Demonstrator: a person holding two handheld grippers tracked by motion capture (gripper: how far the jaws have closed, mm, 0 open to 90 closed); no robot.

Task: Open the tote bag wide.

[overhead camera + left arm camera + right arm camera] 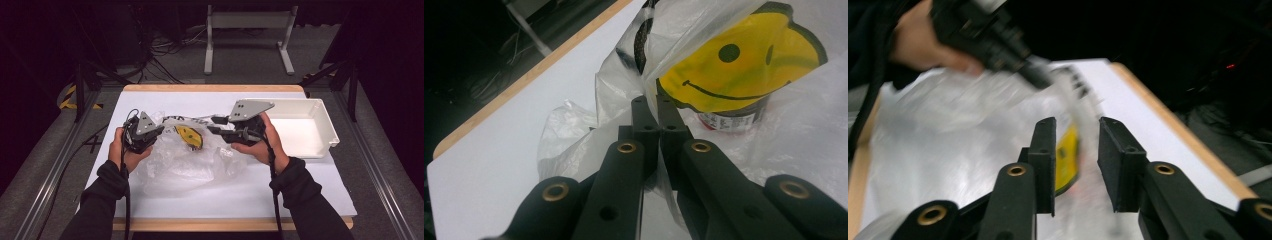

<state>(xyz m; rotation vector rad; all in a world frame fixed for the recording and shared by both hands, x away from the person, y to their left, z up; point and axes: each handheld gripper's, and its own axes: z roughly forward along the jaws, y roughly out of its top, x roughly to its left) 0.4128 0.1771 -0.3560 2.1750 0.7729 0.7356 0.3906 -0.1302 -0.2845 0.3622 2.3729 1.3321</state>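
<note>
A clear plastic bag (185,160) lies crumpled across the middle of a white table (320,185), its thin film creased and shiny, black lettering printed near its far edge. Through the film shows a yellow smiley-face sticker (189,135) with black eyes, a curved mouth and a dark green border, seen close up in the left gripper view (734,75) over a small container with a red-and-white label (729,120).

The left gripper (157,131) has its jaws closed tight on a fold of the bag's edge, the film pinched between the black tips (653,107). The right gripper (216,125), held just beside the bag's far right side, has its jaws standing apart; in the right gripper view (1075,165) the blurred film and the yellow sticker (1068,157) lie in the gap, the pads not pressing on them.

A white plastic bin (325,137) stands at the table's right side, well apart from the bag.
</note>
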